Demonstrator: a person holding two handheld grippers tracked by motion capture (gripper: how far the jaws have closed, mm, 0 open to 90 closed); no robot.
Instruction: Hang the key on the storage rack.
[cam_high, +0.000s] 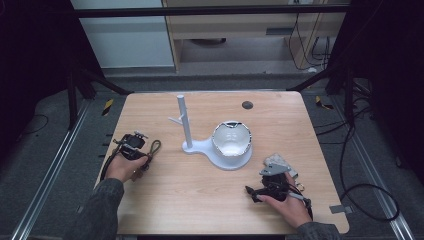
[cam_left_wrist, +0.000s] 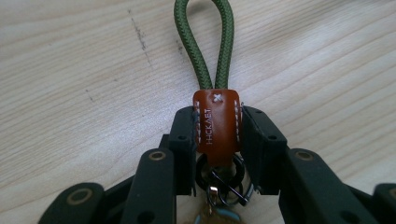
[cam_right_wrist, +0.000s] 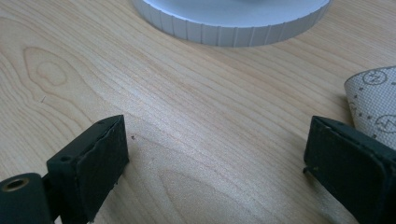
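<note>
1. The left gripper (cam_left_wrist: 218, 135) is clamping the brown leather tab (cam_left_wrist: 217, 122) of a keychain strap (cam_high: 151, 152), its two black jaws pressing on the tab's stitched side edges. The right gripper (cam_high: 261, 192) is resting released on the surface (cam_high: 200, 185), jaws standing wide with nothing but bare wood between them.

2. The keychain strap is lying flat near the left edge of the surface, well apart from the white stand (cam_high: 210, 145) with its upright post and the bowl (cam_high: 231, 138) sitting on its base.

3. It is looking light and mostly limp: the green cord loop (cam_left_wrist: 204, 44) is woven rope and will likely be flopping when lifted, while the leather tab is the one firm, flat part. The metal rings (cam_left_wrist: 219, 179) below the tab are loose and would probably be swinging and slipping.

4. The tab is therefore the sensible place to be holding, across its narrow width, as the gripper is doing now; nothing here seems fragile.

5. The long axis is running from rings through tab to loop, straight along the left gripper's own line. The loop end is pointing away from the person, slightly toward the middle of the surface; the ring end is pointing back into the gripper.
</note>
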